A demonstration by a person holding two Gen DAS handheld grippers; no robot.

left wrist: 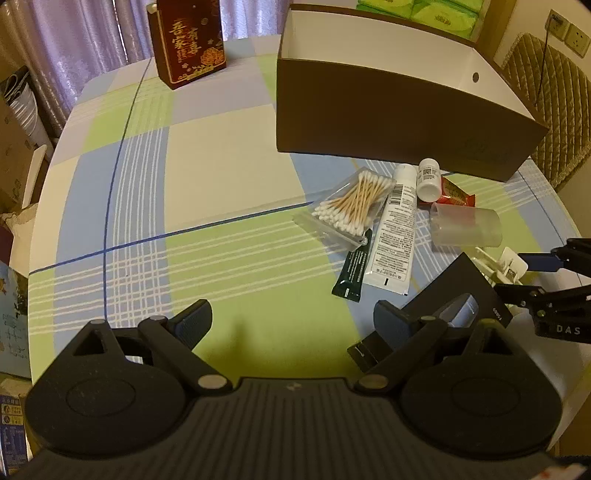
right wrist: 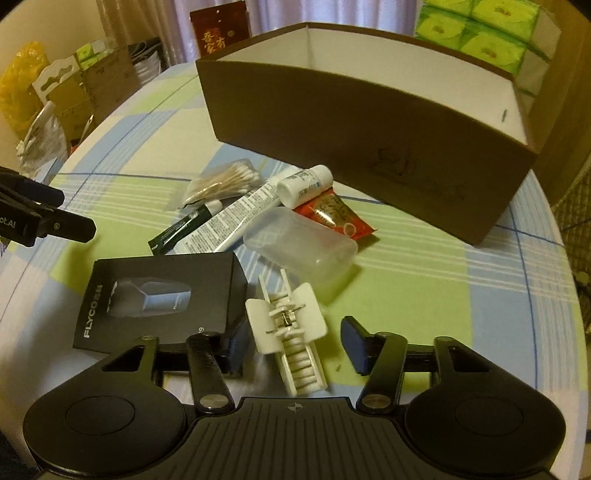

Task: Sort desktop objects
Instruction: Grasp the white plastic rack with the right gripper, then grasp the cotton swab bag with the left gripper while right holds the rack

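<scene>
A tall brown box (left wrist: 388, 99) (right wrist: 369, 122) with a white inside stands open at the back of the checked tablecloth. In front of it lie a cotton swab bag (left wrist: 354, 203) (right wrist: 221, 181), a white tube (left wrist: 395, 229) (right wrist: 236, 218), a white bottle (left wrist: 428, 179) (right wrist: 303, 182), a red packet (left wrist: 456, 194) (right wrist: 332, 214), a clear plastic case (left wrist: 465, 227) (right wrist: 299, 243), a dark green sachet (left wrist: 352, 269) (right wrist: 184, 230) and a black FLYCO box (left wrist: 454, 299) (right wrist: 159, 295). A white hair clip (right wrist: 286, 325) (left wrist: 498, 266) lies between the fingers of my open right gripper (right wrist: 293, 341) (left wrist: 524, 275). My left gripper (left wrist: 291, 321) (right wrist: 68, 210) hangs open over bare cloth, left of the black box.
A red gift box (left wrist: 188, 44) stands at the far left of the table. Green tissue packs (right wrist: 480, 29) are stacked behind the brown box. A quilted chair (left wrist: 546, 92) is at the right edge, and cartons and bags (right wrist: 74, 85) sit beyond the left edge.
</scene>
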